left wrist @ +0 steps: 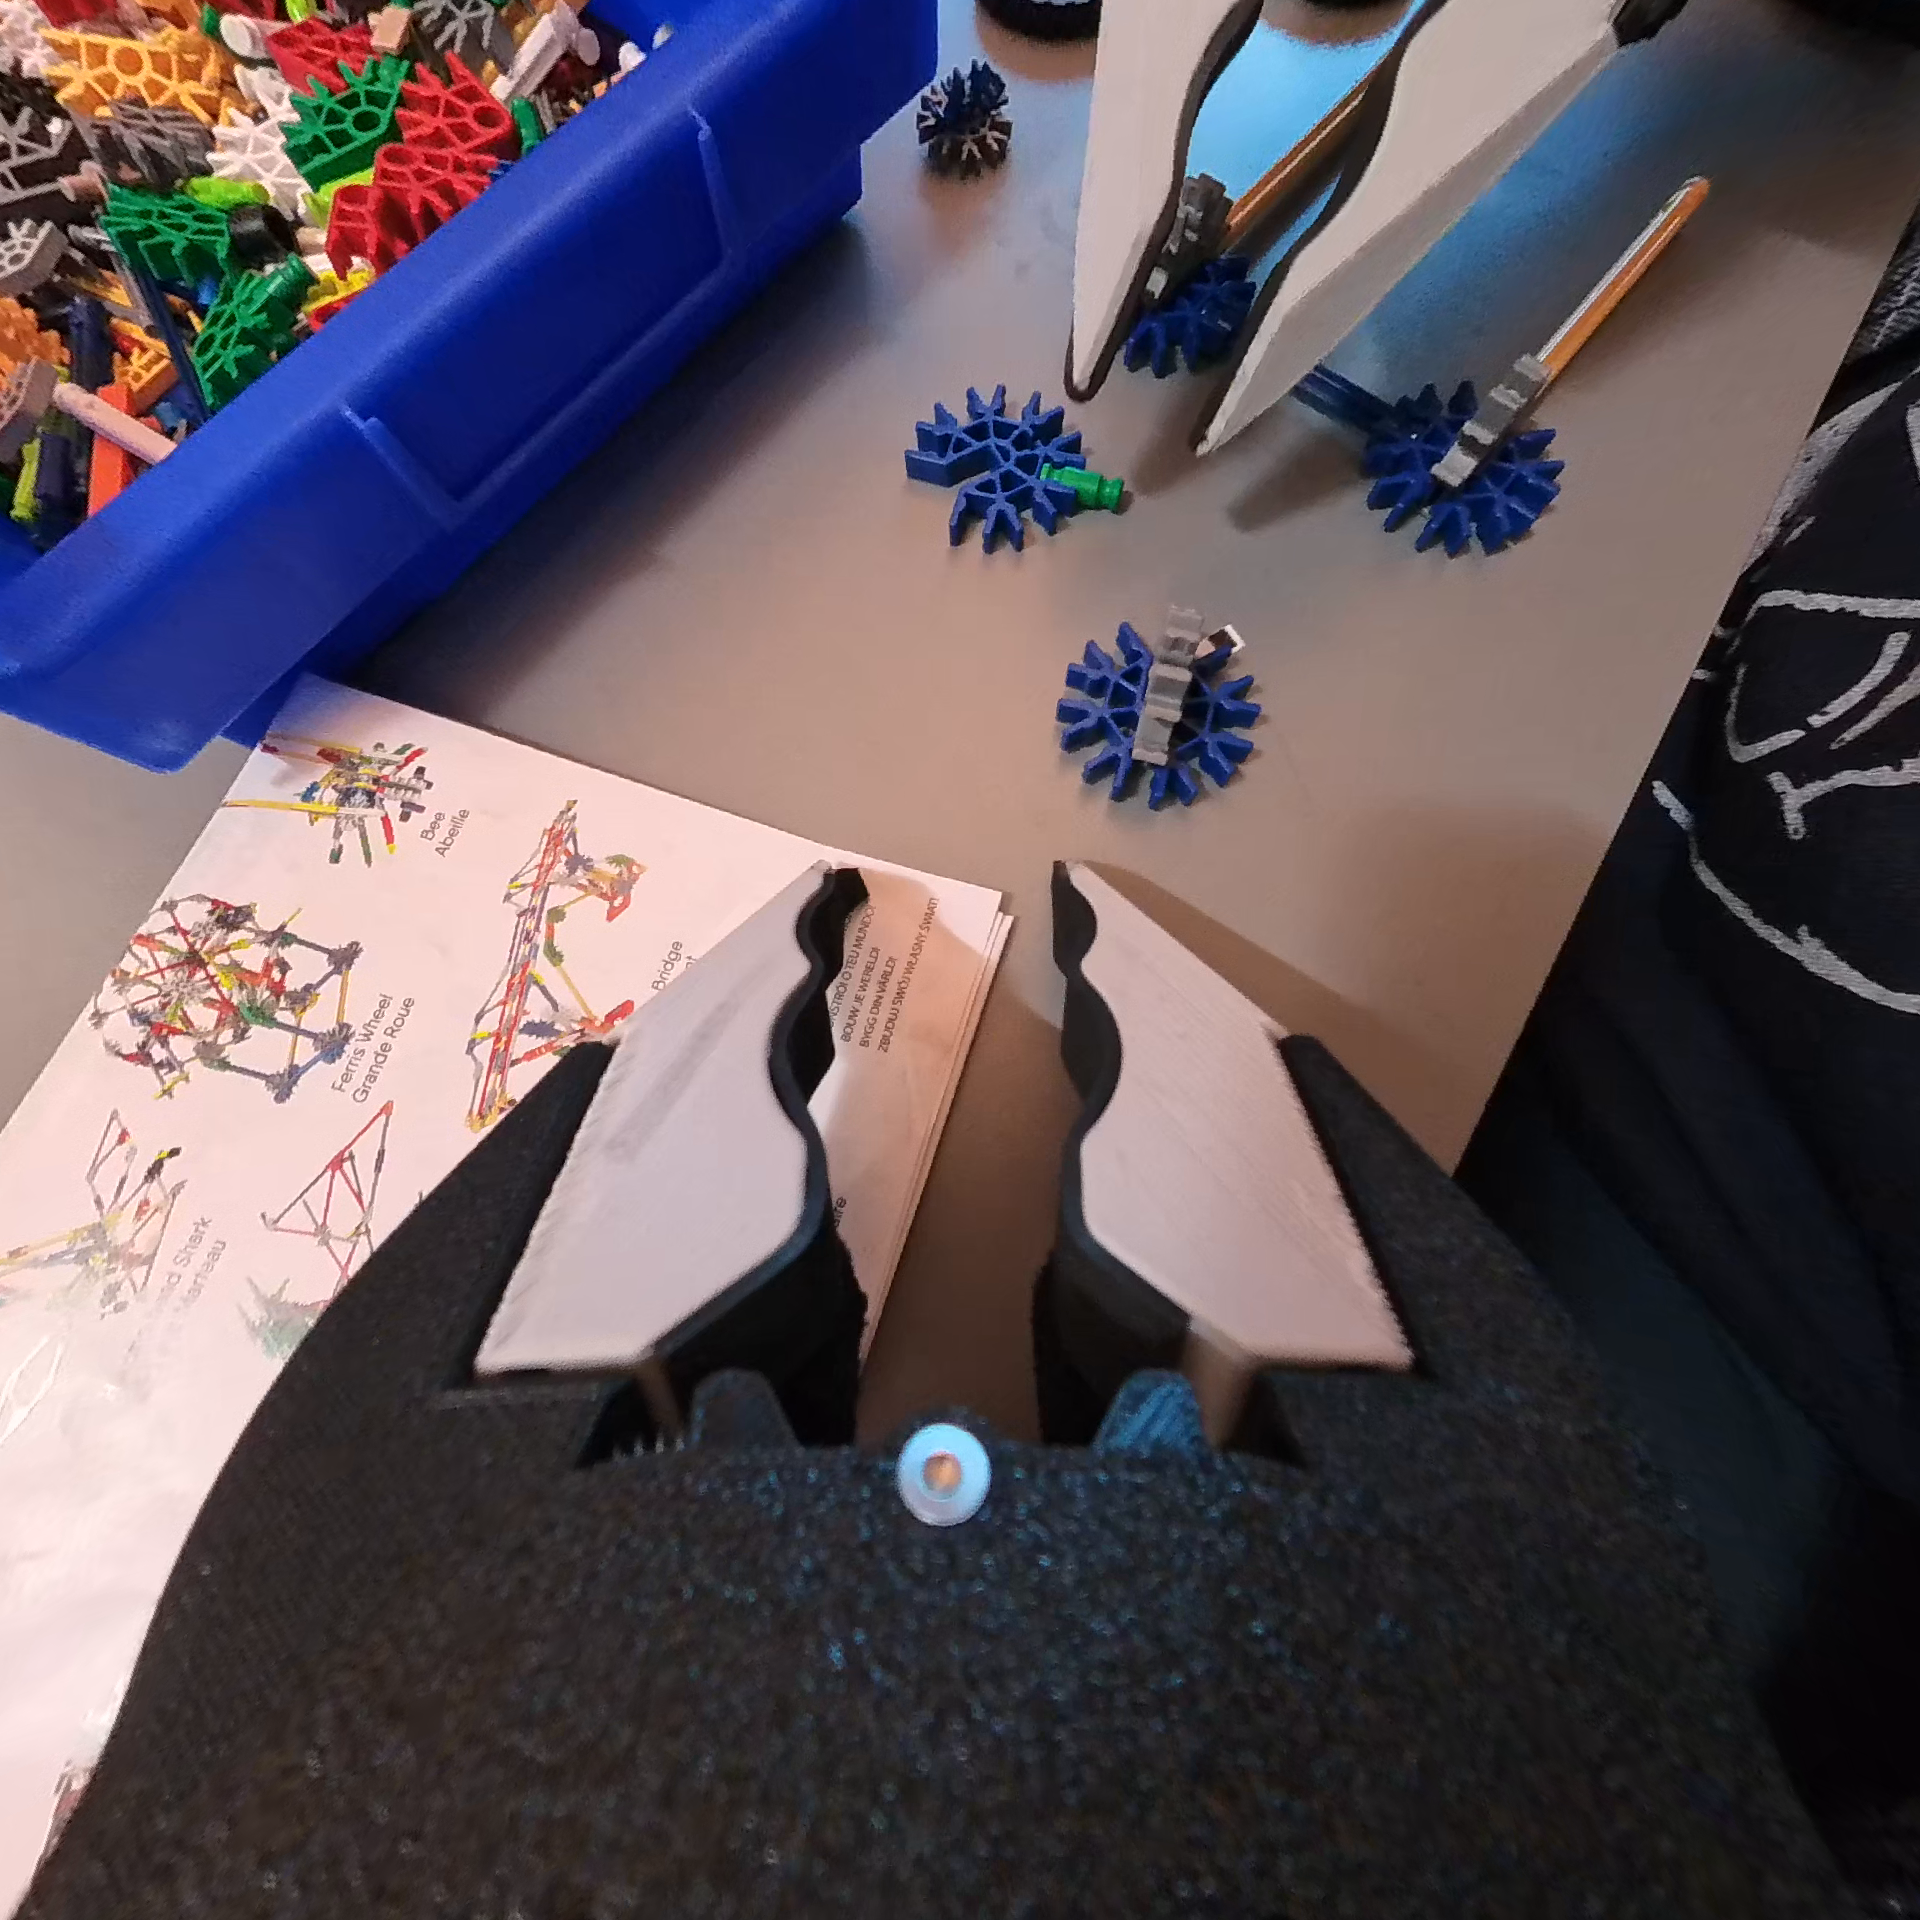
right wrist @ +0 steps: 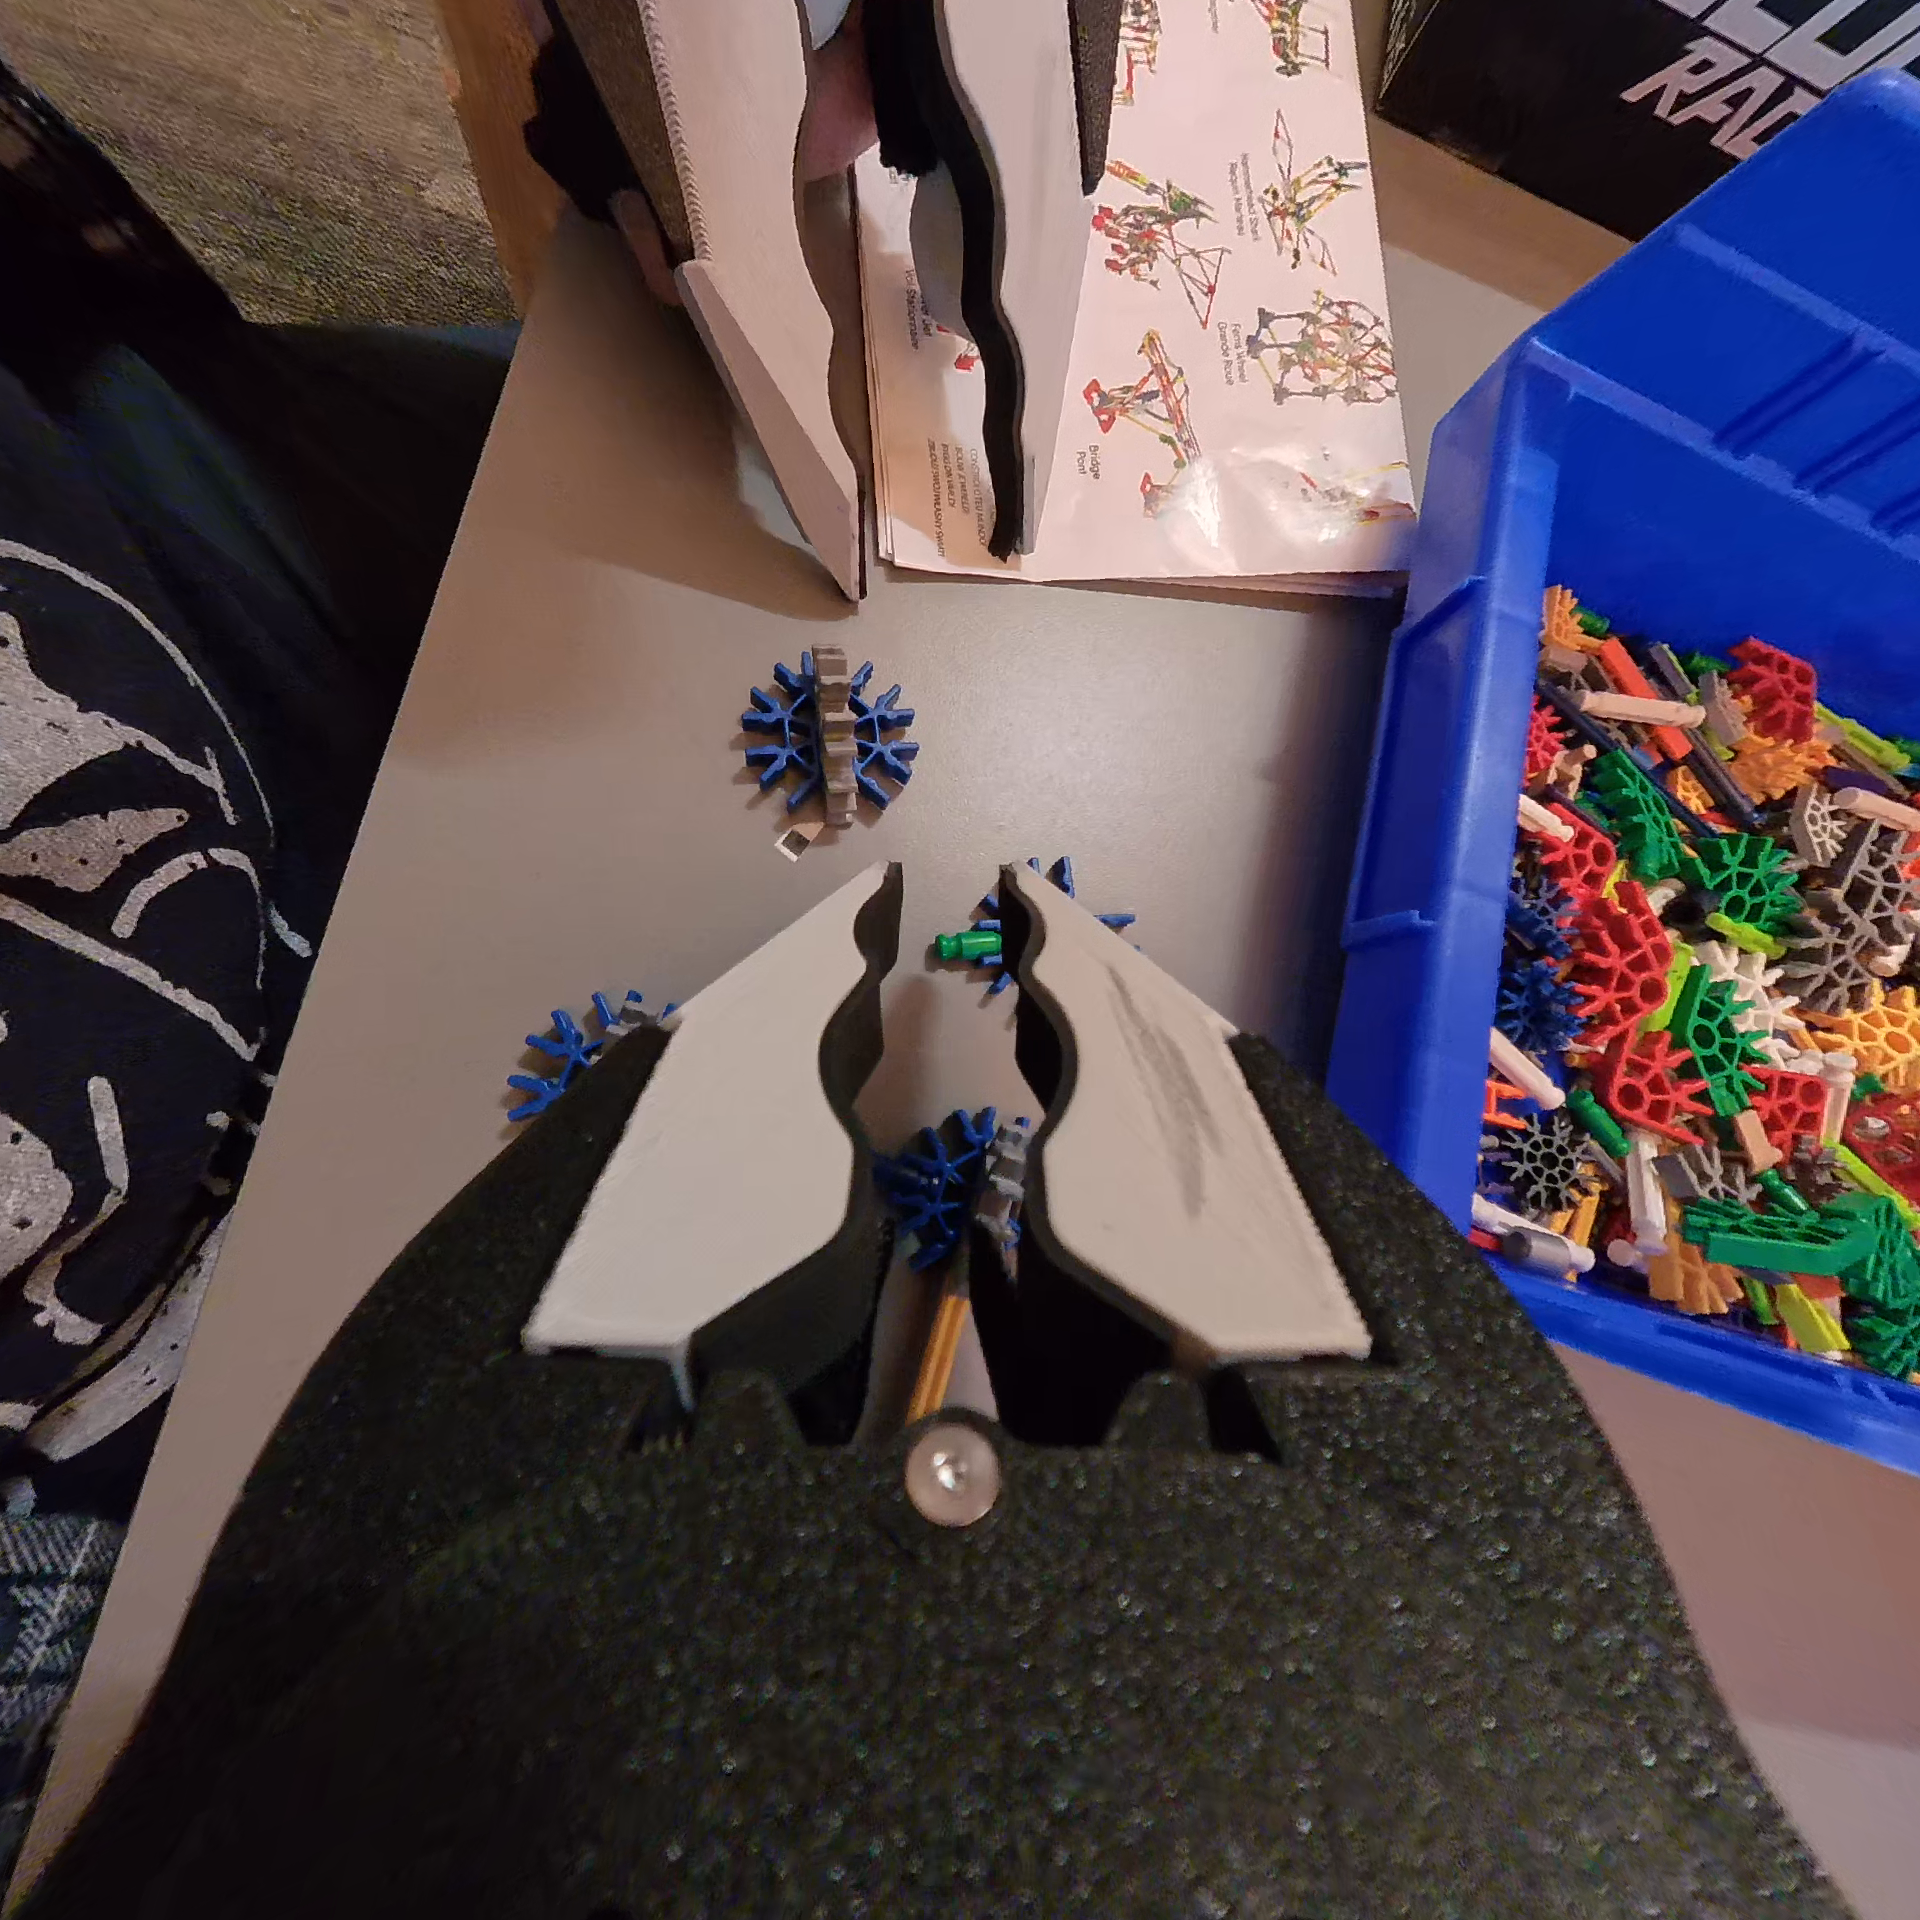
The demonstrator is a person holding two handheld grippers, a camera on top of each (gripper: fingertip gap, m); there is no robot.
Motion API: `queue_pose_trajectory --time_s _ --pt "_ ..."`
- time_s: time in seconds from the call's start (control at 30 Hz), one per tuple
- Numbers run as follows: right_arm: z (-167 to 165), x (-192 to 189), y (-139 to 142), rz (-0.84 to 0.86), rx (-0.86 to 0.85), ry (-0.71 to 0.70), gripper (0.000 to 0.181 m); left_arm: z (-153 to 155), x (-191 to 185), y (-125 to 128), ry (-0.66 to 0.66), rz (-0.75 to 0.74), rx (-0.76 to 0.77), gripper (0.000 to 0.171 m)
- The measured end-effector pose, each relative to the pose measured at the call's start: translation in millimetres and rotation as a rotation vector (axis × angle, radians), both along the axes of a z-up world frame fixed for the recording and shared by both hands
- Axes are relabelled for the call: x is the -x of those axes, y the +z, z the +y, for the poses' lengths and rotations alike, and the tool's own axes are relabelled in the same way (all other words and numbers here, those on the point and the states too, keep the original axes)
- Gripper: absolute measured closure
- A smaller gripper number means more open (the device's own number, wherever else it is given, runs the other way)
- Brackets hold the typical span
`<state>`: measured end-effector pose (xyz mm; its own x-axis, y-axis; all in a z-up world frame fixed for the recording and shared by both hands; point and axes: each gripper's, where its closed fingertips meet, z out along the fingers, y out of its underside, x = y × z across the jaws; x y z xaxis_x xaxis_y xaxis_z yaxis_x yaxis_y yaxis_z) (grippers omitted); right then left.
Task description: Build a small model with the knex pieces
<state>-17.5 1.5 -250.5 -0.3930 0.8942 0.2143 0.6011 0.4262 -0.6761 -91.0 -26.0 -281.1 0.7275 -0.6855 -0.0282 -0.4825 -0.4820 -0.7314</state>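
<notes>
left gripper (left wrist: pixel 961 883) jaws apart, empty, over booklet (left wrist: pixel 343 935). right gripper (right wrist: pixel 951 883) jaws narrowed around blue-grey connector (right wrist: pixel 951 1184); grip contact unclear.

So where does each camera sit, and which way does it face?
Left wrist view: on the left tool, open above a booklet, facing the right tool and a dark shirt.
Right wrist view: on the right tool, open around a blue connector, facing the left tool.
Shared: bin, booklet, connectors.
</notes>
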Motion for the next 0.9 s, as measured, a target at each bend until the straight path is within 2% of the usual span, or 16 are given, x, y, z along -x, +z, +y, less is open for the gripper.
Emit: queue_pose_trajectory --time_s 0.33,0.53,0.7,0.9 --pt "-20.3 -1.9 -2.2 -0.017 0.078 0.025 0.159 0.2 -0.1 0.0 0.000 0.000 0.000 0.133" --pt "-27.4 12.5 -10.5 -0.020 0.034 0.016 0.159 0.4 -0.2 0.0 0.002 0.002 -0.004 0.133" --pt "-31.1 17.2 -18.9 -0.039 -0.005 0.036 0.175 0.4 -0.1 0.1 0.002 0.004 -0.007 0.133" --pt "-27.5 15.4 -15.1 -0.030 0.008 0.027 0.176 0.4 -0.1 0.1 0.001 0.004 -0.008 0.133"
